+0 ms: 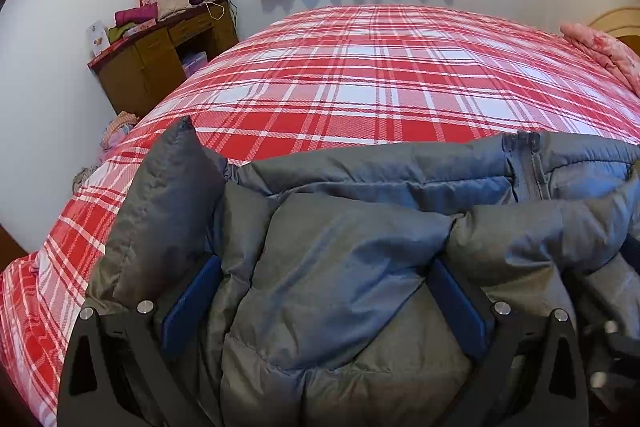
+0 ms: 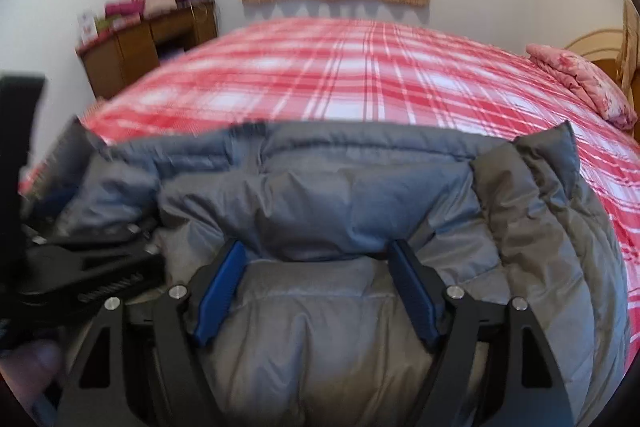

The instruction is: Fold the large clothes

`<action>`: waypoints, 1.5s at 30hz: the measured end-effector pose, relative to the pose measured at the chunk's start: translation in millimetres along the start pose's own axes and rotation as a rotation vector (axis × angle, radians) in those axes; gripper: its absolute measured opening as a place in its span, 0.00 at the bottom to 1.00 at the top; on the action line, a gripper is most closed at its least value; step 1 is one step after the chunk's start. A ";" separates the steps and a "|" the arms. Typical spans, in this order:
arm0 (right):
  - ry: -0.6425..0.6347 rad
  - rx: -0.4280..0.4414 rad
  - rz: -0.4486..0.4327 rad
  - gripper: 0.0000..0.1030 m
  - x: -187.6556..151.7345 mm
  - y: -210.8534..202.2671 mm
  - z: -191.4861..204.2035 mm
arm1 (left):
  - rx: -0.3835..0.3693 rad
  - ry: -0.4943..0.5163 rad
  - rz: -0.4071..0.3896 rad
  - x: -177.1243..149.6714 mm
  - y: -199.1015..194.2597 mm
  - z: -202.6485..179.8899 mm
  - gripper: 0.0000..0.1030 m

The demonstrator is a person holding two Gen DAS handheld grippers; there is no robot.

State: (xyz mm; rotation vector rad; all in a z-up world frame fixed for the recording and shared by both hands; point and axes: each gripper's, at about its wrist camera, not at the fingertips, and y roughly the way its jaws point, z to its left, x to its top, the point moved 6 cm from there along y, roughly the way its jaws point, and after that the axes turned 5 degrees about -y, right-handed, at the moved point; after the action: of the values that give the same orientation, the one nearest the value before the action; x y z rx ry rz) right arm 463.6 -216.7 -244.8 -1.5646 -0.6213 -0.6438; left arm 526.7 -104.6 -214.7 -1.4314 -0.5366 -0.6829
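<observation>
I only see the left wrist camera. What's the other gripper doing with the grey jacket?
Observer: The right gripper has the grey jacket bunched between its blue pads; whether they squeeze it, I cannot tell.
Operator: Where does the jacket end over there?
Observer: Its right end sticks up, with plaid bedcover between it and the pink quilt.
Operator: Is my gripper in there?
Observer: Yes, the left gripper shows side-on at the left edge.
</observation>
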 end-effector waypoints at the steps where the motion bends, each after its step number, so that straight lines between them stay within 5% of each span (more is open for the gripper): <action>1: -0.003 -0.004 0.005 0.77 -1.5 0.3 -0.3 | 0.000 -0.001 0.001 0.0 0.3 0.1 0.99; 15: -0.054 -0.053 0.098 0.81 -7.8 16.4 5.2 | -0.001 0.003 0.014 -1.8 1.4 -0.3 0.99; 18: -0.063 -0.052 0.112 0.81 -7.9 18.1 6.2 | -0.045 0.023 0.096 -3.9 1.5 1.3 0.99; 22: -0.093 -0.047 0.136 0.81 -10.4 -7.4 7.9 | -0.092 -0.001 0.058 -10.5 -52.7 31.9 0.99; 25: -0.102 -0.056 0.085 0.86 -25.1 -47.6 11.0 | -0.058 -0.036 -0.019 -36.8 -101.1 77.0 0.99; 29: -0.127 -0.080 0.064 0.90 -64.1 -76.2 20.6 | -0.025 -0.137 0.027 -86.6 -100.8 122.5 0.99; 34: -0.147 -0.128 0.025 0.92 -81.9 -64.0 29.9 | -0.139 -0.305 0.077 -121.0 -85.9 140.6 0.99; 39: -0.126 -0.097 0.046 0.91 -83.3 -76.4 27.8 | -0.188 -0.257 0.071 -123.1 -89.4 127.5 0.99; 45: -0.153 -0.118 0.015 0.92 -111.1 -107.2 29.8 | -0.303 -0.245 0.041 -128.3 -104.3 111.2 0.64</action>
State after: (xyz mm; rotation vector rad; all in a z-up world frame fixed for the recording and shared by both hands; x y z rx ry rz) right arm 310.8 -180.4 -252.3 -1.7381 -0.6954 -0.5618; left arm 370.0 18.2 -222.4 -1.8206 -0.6096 -0.5756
